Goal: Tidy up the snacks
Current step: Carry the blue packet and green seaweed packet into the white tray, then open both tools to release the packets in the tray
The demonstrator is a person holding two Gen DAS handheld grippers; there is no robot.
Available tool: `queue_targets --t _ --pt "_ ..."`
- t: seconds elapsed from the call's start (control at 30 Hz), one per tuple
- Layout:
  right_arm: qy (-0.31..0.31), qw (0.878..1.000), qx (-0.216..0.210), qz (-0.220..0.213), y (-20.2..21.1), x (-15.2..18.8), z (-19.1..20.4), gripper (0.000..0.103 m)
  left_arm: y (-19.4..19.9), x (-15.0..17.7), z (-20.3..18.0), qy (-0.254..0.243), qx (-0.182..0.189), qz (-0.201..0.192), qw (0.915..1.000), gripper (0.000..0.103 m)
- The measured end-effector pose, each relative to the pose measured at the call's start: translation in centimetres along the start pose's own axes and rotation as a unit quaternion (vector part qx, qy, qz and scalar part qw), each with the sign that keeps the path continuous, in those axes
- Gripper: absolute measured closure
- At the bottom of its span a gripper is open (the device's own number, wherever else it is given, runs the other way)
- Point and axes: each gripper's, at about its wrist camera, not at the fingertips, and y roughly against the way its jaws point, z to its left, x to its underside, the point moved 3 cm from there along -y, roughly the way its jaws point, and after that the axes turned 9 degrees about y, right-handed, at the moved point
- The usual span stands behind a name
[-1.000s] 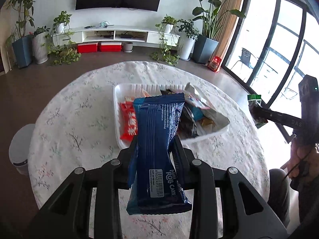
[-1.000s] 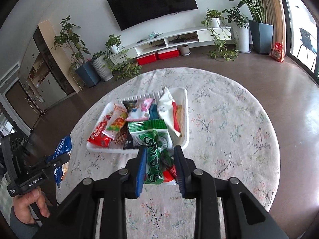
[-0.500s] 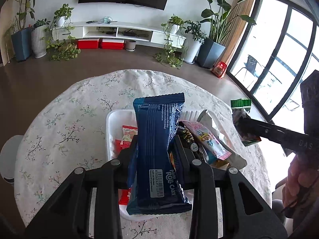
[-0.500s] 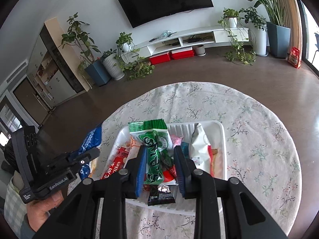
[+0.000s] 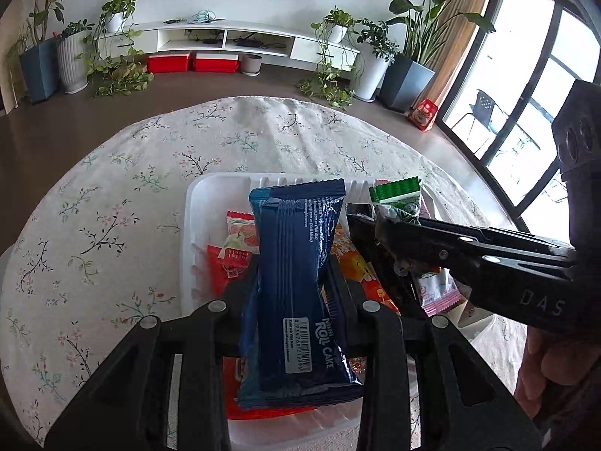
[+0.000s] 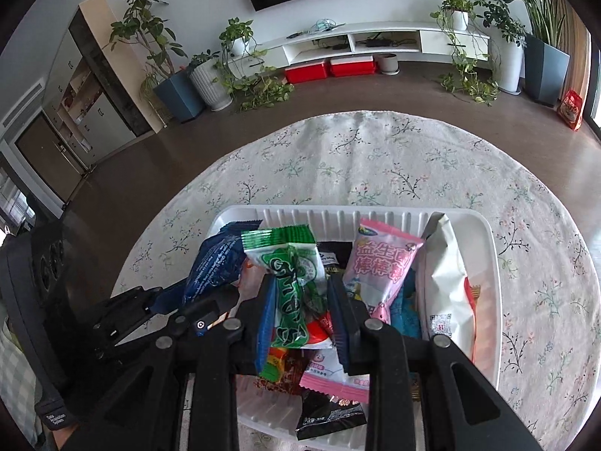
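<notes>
Left gripper (image 5: pixel 291 282) tipped down over the white tray (image 5: pixel 189 225), pinching a blue cake pack (image 5: pixel 296 282) that sticks up between its fingers. Right gripper (image 6: pixel 300 308) next to it, also tipped down over the tray, pinching a green snack bag (image 6: pixel 291 285). Below both, more snacks piled in the tray on the flowery tablecloth (image 6: pixel 375 158).
</notes>
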Motion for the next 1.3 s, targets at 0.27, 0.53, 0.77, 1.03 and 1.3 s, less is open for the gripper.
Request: queue_targets --t 0.27,0.53,0.77,1.03,1.3 --pt "-0.005 1.0 0.017 0.012 -1.4 1.0 -1.1 0.07 -1.4 0.6 0.5 0.003 -0.006 0.008 0.9999 0.056" --pt "-0.01 1.0 0.016 0.012 -2.0 1.6 -1.6 0.067 -1.5 0.4 0.8 0.005 -0.002 0.004 1.0 0.056" --pt "-0.01 1.0 0.005 0.006 -1.5 2.0 -1.4 0.057 -0.2 0.2 0.7 0.004 -0.003 -0.011 0.9999 0.046" --pt "-0.014 1.0 0.0 -0.012 0.4 2.0 -1.4 0.049 1.4 0.1 0.3 0.003 -0.001 -0.029 0.9996 0.037" --pt "-0.044 0.997 -0.009 -0.057 3.7 2.1 -2.4 0.033 3.1 0.6 -0.3 -0.001 -0.007 -0.045 0.999 0.026"
